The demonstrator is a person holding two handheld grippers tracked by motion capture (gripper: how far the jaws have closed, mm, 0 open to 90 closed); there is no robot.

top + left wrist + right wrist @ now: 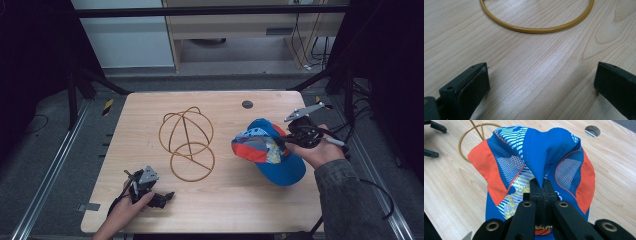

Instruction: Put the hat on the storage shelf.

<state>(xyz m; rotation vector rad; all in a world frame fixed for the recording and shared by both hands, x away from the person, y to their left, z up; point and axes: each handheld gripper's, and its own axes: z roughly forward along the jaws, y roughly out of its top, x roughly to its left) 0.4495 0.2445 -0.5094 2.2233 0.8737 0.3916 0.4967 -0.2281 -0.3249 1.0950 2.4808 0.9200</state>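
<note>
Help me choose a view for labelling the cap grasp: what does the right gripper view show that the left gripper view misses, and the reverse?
Right gripper view: the right gripper with jaws pinched shut on a fold of the blue and orange cap, the round hole in the tabletop, and the stand's upright wires.
Left gripper view: the left gripper with jaws wide apart, bare wood between them.
Both: the wooden table and the base ring of the gold wire stand.

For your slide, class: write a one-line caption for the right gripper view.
Right gripper pinching a fold of the blue-and-orange mesh cap above the wooden table.
</note>
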